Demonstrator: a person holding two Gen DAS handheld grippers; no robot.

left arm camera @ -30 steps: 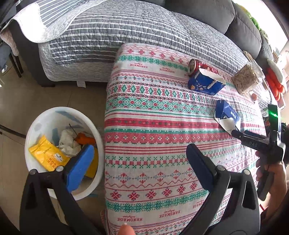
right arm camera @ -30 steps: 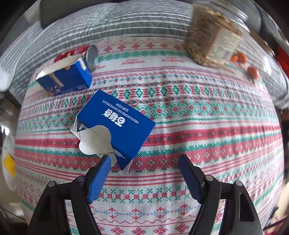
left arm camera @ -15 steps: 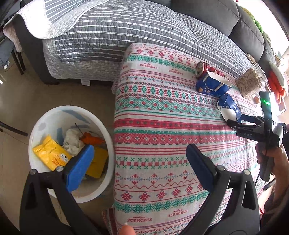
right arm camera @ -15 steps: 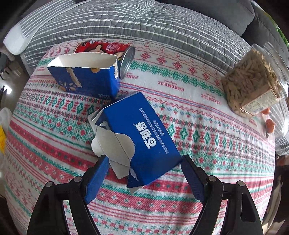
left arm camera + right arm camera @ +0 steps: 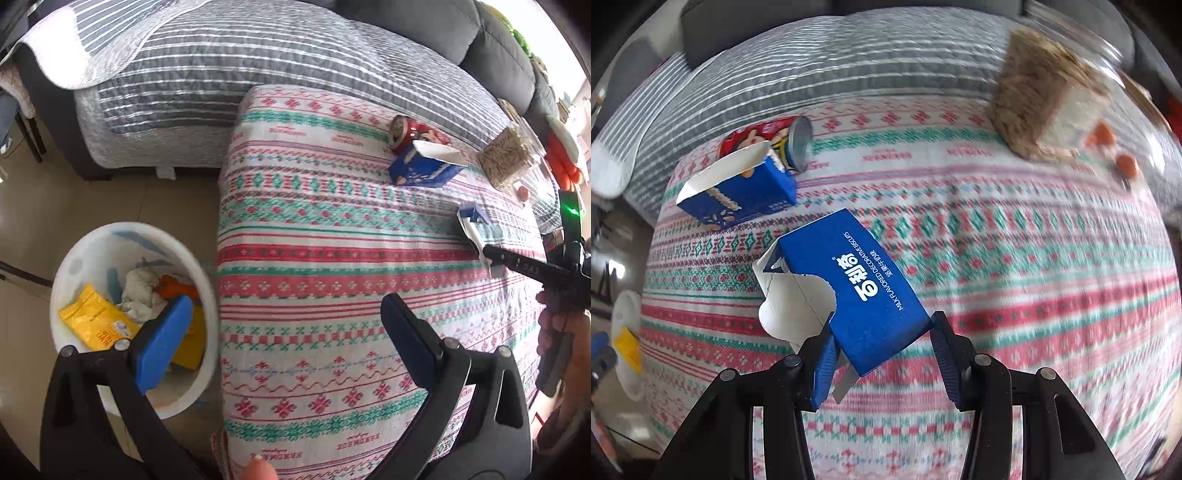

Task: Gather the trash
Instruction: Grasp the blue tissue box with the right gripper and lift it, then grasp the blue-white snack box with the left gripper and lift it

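My right tongs (image 5: pixel 882 354) are narrowed onto the near corner of the torn blue biscuit box (image 5: pixel 857 291), pads on both sides of it; looks like contact, box reads as pinched. Box sits on the patterned cloth (image 5: pixel 1015 258), mid-table, open torn end toward the left. My left tongs (image 5: pixel 284 332) spread wide, holding nothing, hanging over the table edge next to the white trash bin (image 5: pixel 92 236), which stands on the floor left of the table with a yellow wrapper (image 5: pixel 92 325) and crumpled paper inside.

Step in hand, my guess: secure the box, then carry it to the bin. Grip is only on a corner of thin, empty card, so squeeze enough to crease it slightly or it pivots out. Lift straight up first so the loose flap clears the cloth, then swing left.

Second opened blue box (image 5: pixel 738 195) and red can (image 5: pixel 768 140) lie touching each other at the far left side, not yet collected. Jar of snacks (image 5: pixel 1034 110) far right — not trash, I think; leave it.
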